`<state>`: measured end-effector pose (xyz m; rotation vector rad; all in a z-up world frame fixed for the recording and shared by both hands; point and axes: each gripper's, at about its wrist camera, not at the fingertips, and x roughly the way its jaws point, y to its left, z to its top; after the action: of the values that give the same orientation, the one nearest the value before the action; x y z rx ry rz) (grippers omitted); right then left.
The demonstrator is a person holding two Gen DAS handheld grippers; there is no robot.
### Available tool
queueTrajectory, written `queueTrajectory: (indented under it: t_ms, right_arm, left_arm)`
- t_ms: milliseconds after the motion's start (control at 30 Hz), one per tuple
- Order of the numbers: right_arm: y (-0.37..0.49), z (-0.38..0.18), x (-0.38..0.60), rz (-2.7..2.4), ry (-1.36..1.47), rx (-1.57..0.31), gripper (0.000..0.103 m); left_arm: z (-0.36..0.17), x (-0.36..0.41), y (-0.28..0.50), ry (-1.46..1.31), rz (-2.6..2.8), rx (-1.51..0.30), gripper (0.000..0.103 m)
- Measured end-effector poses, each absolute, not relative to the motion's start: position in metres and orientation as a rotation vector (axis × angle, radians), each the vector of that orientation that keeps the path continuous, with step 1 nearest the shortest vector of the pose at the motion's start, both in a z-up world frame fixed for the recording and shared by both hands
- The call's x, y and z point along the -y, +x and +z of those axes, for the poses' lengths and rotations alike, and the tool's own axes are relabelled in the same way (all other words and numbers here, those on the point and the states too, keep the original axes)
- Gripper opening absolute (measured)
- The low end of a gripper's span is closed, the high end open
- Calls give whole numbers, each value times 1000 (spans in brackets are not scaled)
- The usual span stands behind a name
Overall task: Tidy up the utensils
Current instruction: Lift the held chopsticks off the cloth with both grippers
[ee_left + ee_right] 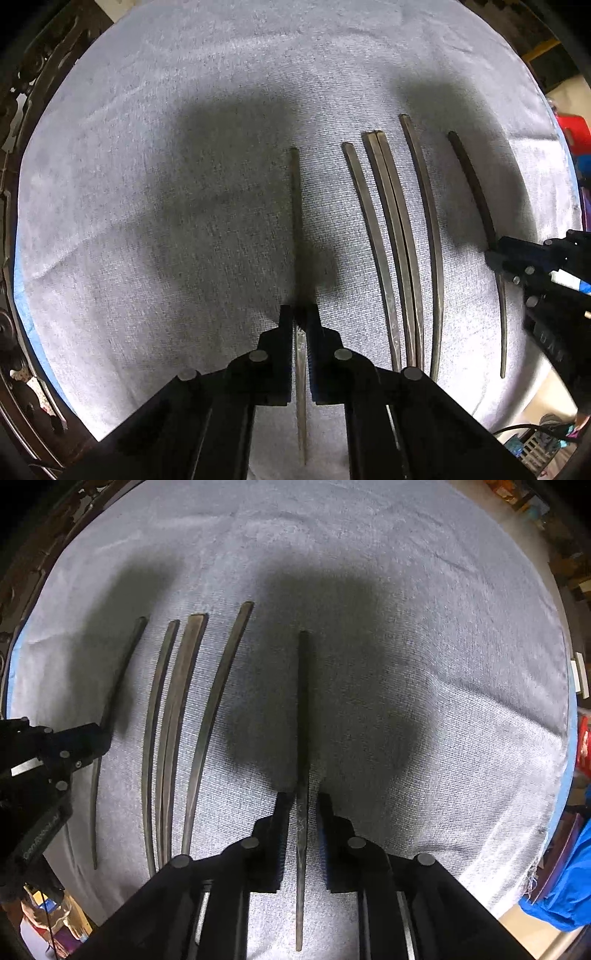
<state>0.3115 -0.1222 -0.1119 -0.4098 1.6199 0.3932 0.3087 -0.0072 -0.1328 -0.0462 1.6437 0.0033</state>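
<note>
Several dark chopsticks lie roughly parallel on a grey towel (147, 184). In the left wrist view, my left gripper (302, 314) is shut on the leftmost chopstick (295, 221), which runs straight between its fingers. Several loose chopsticks (391, 240) lie to its right. In the right wrist view, my right gripper (302, 801) straddles the rightmost chopstick (303, 709) with small gaps on both sides, so it is open. The left gripper (85, 738) shows at the left on its chopstick (122, 672); the right gripper (498, 254) shows at the right in the left wrist view.
The grey towel (443, 664) covers a round table with a blue edge (569, 768). Clutter and a blue cloth (561, 886) sit beyond the table's right rim. Dark furniture (29, 92) lies past the left rim.
</note>
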Motion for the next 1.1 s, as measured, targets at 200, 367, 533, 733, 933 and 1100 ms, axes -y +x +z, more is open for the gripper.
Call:
queueTrajectory:
  t_ms: [200,367,533,733,933,1100]
  right_arm:
    - [299,-108,136,410,-382,-1622,7]
    - [290,-114,144,405,-385,-1634,7]
    - [288,-118,145,408,-385,-1632,7]
    - [293,-119,140,417,-409,-1639,7]
    - [301,-114,141,420,-363,-1633,7]
    - [300,-106,166,411,-262,-1587,7]
  left_arm:
    - [-130,1,291,-20,-7,-1653,5]
    - [-132,-4,279,-22,-17,-1663,5]
    - [-131,-5,275,-21,-21,-1659,5]
    - [-134,-1,275,-17,-21,-1659,5]
    - [-131,-11,272,-73,-38,-1636,5]
    - [-124,-30,253,-170,-23,-1583,5]
